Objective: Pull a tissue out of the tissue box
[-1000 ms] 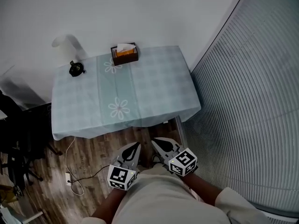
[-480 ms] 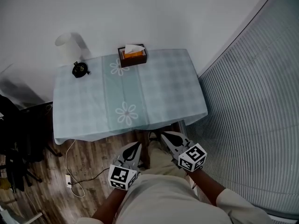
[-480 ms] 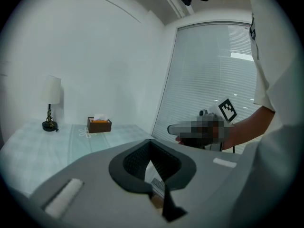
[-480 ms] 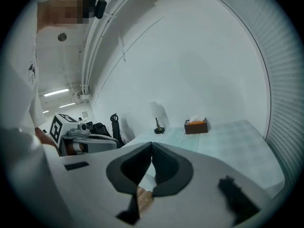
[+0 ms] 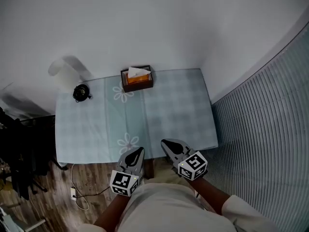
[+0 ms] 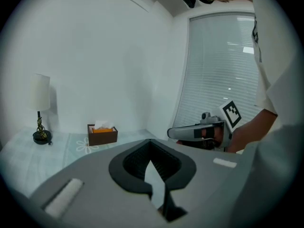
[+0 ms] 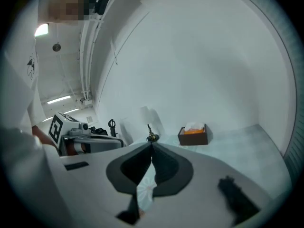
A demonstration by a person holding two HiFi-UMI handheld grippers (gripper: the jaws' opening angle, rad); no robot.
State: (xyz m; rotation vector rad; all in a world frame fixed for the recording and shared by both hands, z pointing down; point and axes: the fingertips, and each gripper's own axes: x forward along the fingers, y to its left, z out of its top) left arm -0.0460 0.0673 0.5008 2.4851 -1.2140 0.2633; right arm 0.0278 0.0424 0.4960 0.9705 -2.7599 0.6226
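A brown tissue box [image 5: 137, 78] with a white tissue standing out of its top sits at the far edge of the table [image 5: 169, 105], which has a pale checked cloth. My left gripper [image 5: 137, 152] and right gripper [image 5: 169, 144] hang side by side at the table's near edge, far short of the box. Each has its jaw tips together with nothing between them. The left gripper view shows the box [image 6: 102, 134] ahead to the left and the right gripper [image 6: 199, 132] beside me. In the right gripper view the box [image 7: 194, 135] stands ahead to the right.
A small lamp with a dark base [image 5: 80, 92] and white shade [image 5: 63, 74] stands at the table's far left corner. White walls close the back. Window blinds [image 5: 270, 129] run along the right. Dark furniture [image 5: 19, 158] and a cable [image 5: 77, 197] lie on the wooden floor at the left.
Both grippers have moved forward from over the floor to the table's near edge. The table and tissue box now sit closer beneath the head view.
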